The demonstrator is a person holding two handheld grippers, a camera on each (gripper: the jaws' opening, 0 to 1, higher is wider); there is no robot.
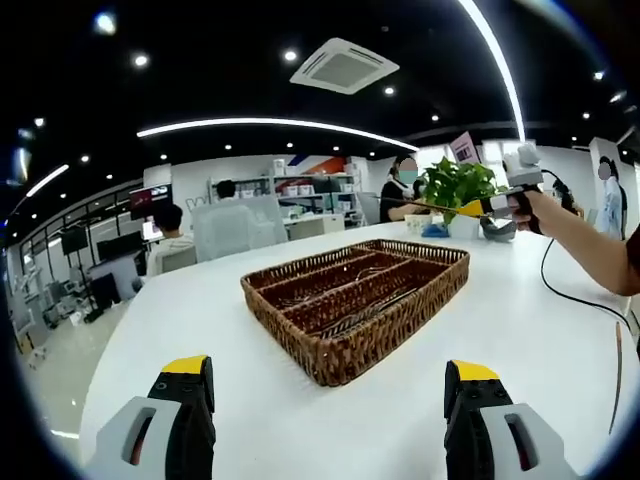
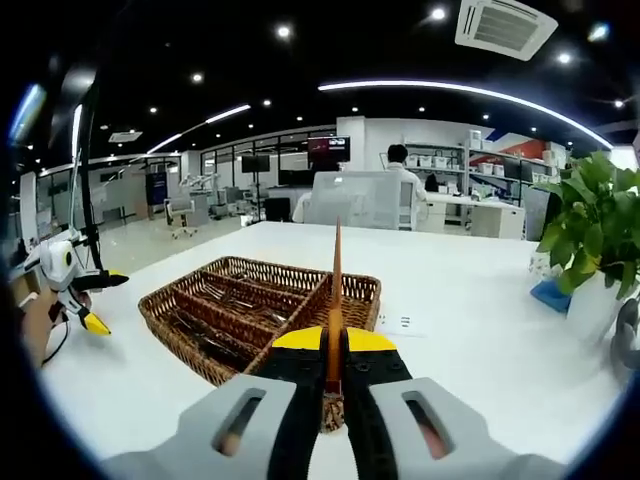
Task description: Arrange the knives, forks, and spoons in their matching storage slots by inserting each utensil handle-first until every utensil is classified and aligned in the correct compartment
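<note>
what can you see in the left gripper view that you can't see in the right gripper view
Left gripper view alone: the left tool with its jaws apart and nothing between them, and a person's hand carrying the right tool.

Right gripper view alone: the right tool seen close, shut on a thin brown utensil that points toward the tray.

Both: the wicker tray with its long compartments on the white table, and the potted plant.
</note>
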